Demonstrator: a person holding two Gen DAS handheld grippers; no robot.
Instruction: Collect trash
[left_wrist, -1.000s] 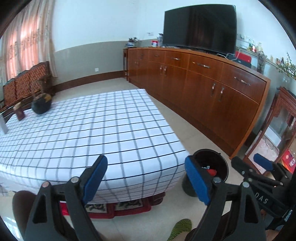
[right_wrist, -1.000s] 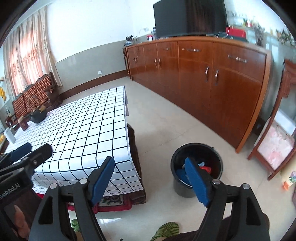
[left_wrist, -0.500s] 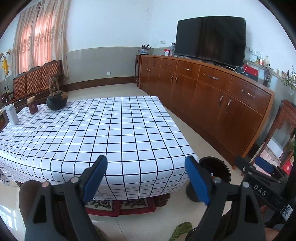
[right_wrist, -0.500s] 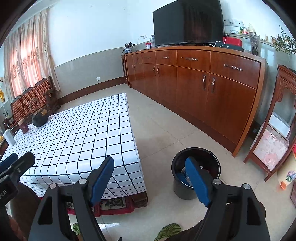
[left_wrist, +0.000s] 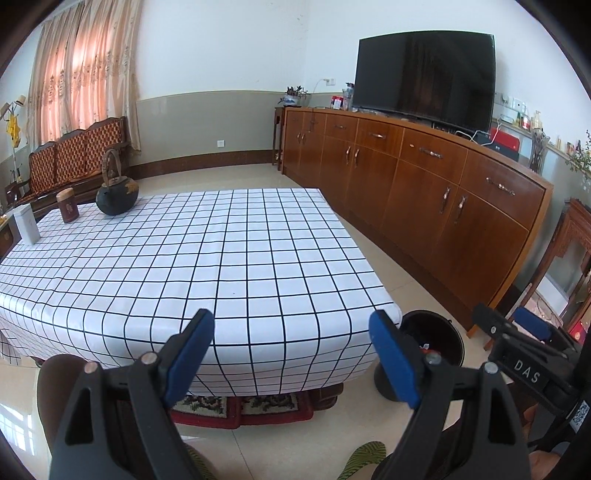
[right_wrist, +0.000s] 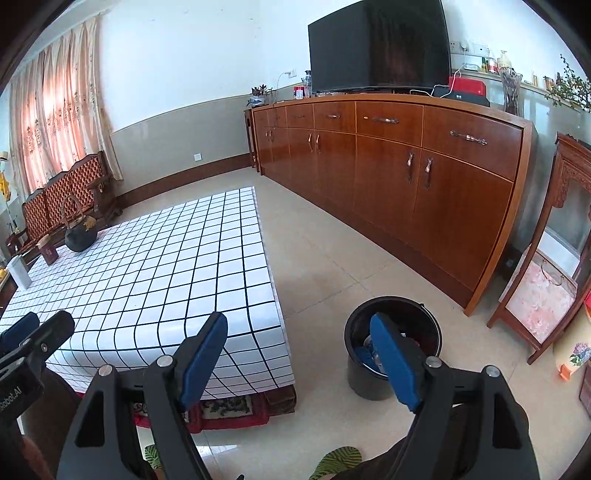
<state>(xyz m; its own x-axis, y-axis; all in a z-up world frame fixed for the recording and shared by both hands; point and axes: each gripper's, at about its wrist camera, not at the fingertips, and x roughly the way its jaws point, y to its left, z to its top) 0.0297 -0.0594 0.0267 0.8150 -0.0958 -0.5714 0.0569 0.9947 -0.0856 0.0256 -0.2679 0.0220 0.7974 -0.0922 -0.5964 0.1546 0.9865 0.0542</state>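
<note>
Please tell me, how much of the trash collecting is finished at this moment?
It looks nearly done. The black bucket on the floor already holds trash. The left claw and right claw are open and hold nothing. On the checked tablecloth only a kettle and two containers remain; no trash shows.

Here's the low table (left_wrist: 229, 266), draped in a white cloth with a black grid that hangs over its near edge and corner. Everything on it crowds the far left end: a dark round kettle (left_wrist: 116, 197) with a tall hoop handle, just beside the kettle a small brown canister (left_wrist: 67, 205), and nearer the left edge from the kettle a pale upright box (left_wrist: 26, 225). The cloth on this side of the kettle is bare. Down on the beige tiled floor (right_wrist: 332, 258), a black bucket (right_wrist: 391, 347) stands just off the table's near right corner, with scraps inside, and a red patterned rug (left_wrist: 236, 406) peeks out under the table.
</note>
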